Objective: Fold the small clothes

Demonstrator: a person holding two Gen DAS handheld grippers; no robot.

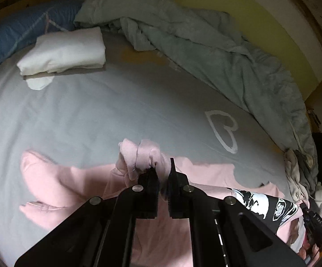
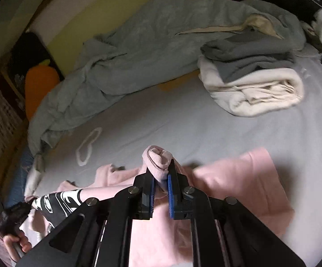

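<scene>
From the left wrist camera, the left tongs (image 1: 162, 173) are pressed together on a bunched fold of the pink garment (image 1: 56, 187), which rises in a knot just above the fingertips. The rest of the garment lies spread on the grey bed sheet (image 1: 107, 111), with a sleeve reaching out to the left and a black-and-white print (image 1: 263, 202) showing at the right. A white heart outline (image 1: 224, 129) is printed on the sheet just beyond the garment. Farther back at the left sits a folded white garment (image 1: 65, 51), touching a blue pillow (image 1: 16, 35). A rumpled grey-green blanket (image 1: 205, 44) runs along the far side of the bed.

From the right wrist camera, the right tongs (image 2: 161, 175) (blue pads visible on the inner faces) pinch another gathered fold of the same pink garment (image 2: 238, 178), whose flat part spreads to the right on the bed sheet (image 2: 205, 129). At the lower left, a hand (image 2: 16, 242) grips the other tool. A folded stack, a grey garment (image 2: 245, 57) on top of a cream one (image 2: 261, 93), rests at the far right beside the blanket (image 2: 138, 44).
</scene>
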